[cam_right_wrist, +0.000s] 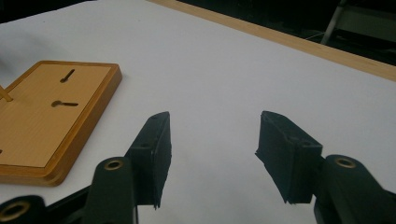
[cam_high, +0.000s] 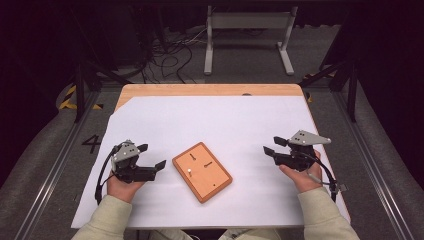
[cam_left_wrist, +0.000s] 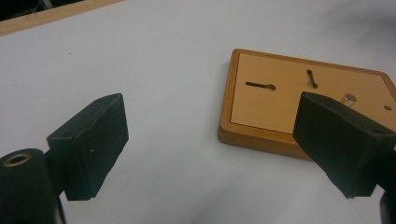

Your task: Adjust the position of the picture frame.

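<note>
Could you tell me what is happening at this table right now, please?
A person holds a two-jaw gripper in each hand over a white-covered table. A flat rectangular wooden board with keyhole slots and a small metal pin lies between them. The left gripper and right gripper both stand open beside the board, holding nothing and not touching it.

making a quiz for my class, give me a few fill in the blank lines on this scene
1. The wooden board lies on a sheet of ____ paper.
2. The board lies ____ the left tool and the right tool.
3. The jaws of both tools stand ____, with nothing in them.
4. The board's top has two keyhole-shaped ____.

Missing words: white; between; open; slots
</note>
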